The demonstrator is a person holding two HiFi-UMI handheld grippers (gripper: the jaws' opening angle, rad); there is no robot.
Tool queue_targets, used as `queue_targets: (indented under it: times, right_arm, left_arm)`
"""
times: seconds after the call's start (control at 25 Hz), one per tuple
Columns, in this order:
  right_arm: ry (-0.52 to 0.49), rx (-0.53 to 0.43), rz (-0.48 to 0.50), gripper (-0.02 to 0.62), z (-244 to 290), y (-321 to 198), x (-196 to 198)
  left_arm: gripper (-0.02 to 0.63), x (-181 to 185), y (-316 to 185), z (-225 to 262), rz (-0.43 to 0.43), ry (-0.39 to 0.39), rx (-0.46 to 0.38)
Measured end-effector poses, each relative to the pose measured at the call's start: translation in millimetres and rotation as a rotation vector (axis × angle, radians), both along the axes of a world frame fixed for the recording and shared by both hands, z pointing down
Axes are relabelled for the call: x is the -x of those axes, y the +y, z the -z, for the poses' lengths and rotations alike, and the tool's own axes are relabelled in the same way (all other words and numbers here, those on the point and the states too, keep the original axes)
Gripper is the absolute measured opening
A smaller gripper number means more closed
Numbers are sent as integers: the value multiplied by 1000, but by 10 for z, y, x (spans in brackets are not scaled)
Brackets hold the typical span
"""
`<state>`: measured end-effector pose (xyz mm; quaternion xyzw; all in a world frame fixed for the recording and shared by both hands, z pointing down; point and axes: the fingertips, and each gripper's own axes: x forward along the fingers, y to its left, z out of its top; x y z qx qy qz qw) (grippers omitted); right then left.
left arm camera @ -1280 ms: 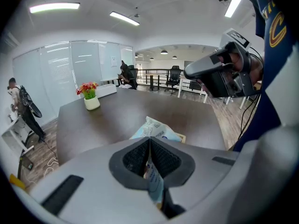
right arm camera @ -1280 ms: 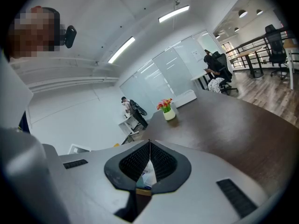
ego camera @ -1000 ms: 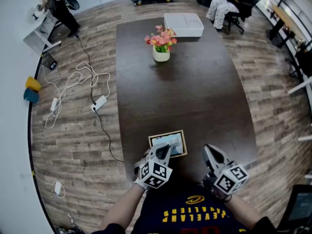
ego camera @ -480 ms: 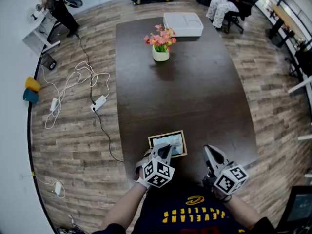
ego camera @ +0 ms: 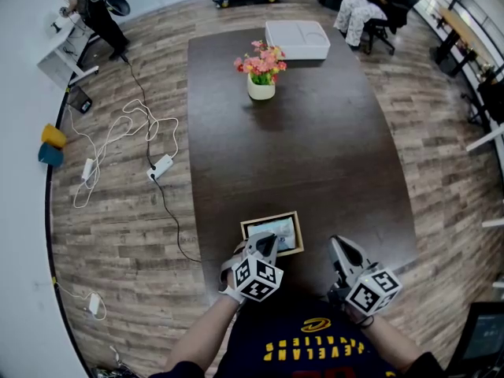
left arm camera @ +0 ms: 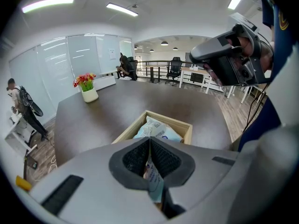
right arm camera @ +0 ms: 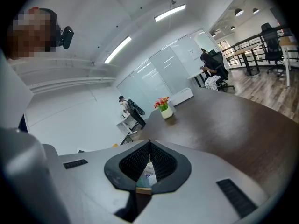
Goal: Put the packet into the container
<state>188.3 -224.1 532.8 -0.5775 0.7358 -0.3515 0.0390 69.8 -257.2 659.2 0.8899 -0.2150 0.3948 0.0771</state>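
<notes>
Hovering low centre of the head view, the left hand-held gripper (ego camera: 264, 244) is pressed together, empty, just below the container (ego camera: 298, 231). The right hand-held gripper (ego camera: 337, 247), lower right, likewise. The packet (left arm camera: 159, 129) lies inside the container: likely light, soft, slippery film, best pinched at a sealed edge.

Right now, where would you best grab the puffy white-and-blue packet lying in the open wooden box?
Probably pinch the puffy white-and-blue packet across its raised, crumpled top, coming straight down from above. The open wooden box walls it in on every side, so only the top is exposed, and the soft bulge gives the jaws something to close on.
</notes>
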Motion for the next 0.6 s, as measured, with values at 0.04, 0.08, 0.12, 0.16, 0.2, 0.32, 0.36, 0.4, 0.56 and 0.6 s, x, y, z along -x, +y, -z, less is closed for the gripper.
queue_targets:
  times: [0.04, 0.08, 0.12, 0.16, 0.2, 0.32, 0.36, 0.4, 0.56, 0.6]
  right_arm:
    - [0, 0, -2, 11, 3, 0, -1]
    - [0, 0, -3, 11, 4, 3, -3]
    - [1, 1, -2, 11, 5, 5, -4]
    - [1, 2, -1, 11, 5, 6, -3]
    - [0, 3, 1, 11, 3, 6, 2]
    - [-2, 7, 2, 11, -15, 7, 8]
    - [-3, 8, 3, 11, -20, 5, 11]
    - [-5, 7, 5, 11, -21, 2, 18]
    - [-4, 4, 11, 11, -11, -4, 38]
    - [-3, 4, 10, 11, -12, -3, 32]
  left_arm:
    - [5, 3, 0, -10, 3, -1, 0]
    - [5, 7, 0, -18, 7, -3, 0]
    - [5, 10, -3, -25, 10, -5, 0]
    - [5, 14, -8, -32, 13, -6, 1]
    - [5, 18, -13, -43, 16, -6, 5]
    - [6, 11, -8, -87, 18, 8, 36]
    - [6, 11, -8, -97, 21, 15, 51]
    - [6, 14, -10, -103, 27, 22, 65]
    - [43, 23, 6, -108, 47, 29, 92]
    - [61, 15, 20, -109, 47, 25, 92]
